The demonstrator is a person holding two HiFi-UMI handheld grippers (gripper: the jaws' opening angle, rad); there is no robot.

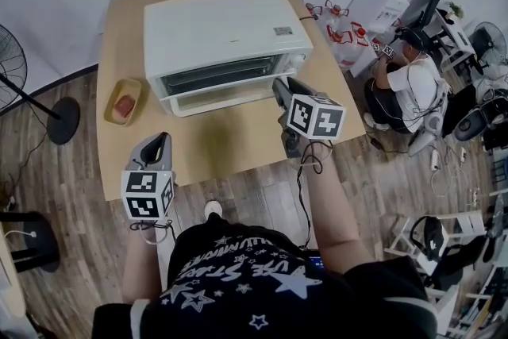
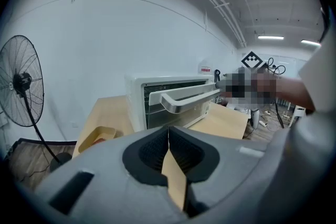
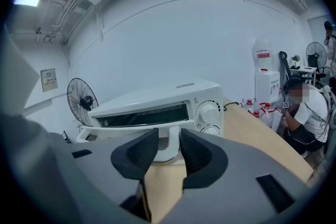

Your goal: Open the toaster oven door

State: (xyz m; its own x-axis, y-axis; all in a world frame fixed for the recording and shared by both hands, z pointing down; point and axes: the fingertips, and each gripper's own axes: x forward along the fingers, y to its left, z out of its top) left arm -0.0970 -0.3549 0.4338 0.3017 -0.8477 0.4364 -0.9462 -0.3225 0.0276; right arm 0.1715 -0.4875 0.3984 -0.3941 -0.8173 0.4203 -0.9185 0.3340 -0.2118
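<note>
The white toaster oven (image 1: 226, 36) stands at the back of the wooden table (image 1: 230, 143). Its glass door (image 1: 218, 83) is tilted a little outward at the top. My right gripper (image 1: 280, 90) is at the right end of the door handle (image 1: 238, 98). In the right gripper view the handle (image 3: 115, 132) crosses in front, and the right gripper (image 3: 169, 137) has its jaws closed on the handle's white end post. The left gripper (image 1: 159, 144) hovers over the table's front left, away from the oven. In its own view the left gripper (image 2: 168, 136) has its pads together and empty, with the oven (image 2: 173, 97) ahead.
A small tan tray (image 1: 123, 101) holding something pinkish lies left of the oven. A standing fan (image 1: 9, 63) is on the floor to the left. A seated person (image 1: 409, 83), water jugs (image 1: 341, 32) and office chairs fill the floor at right.
</note>
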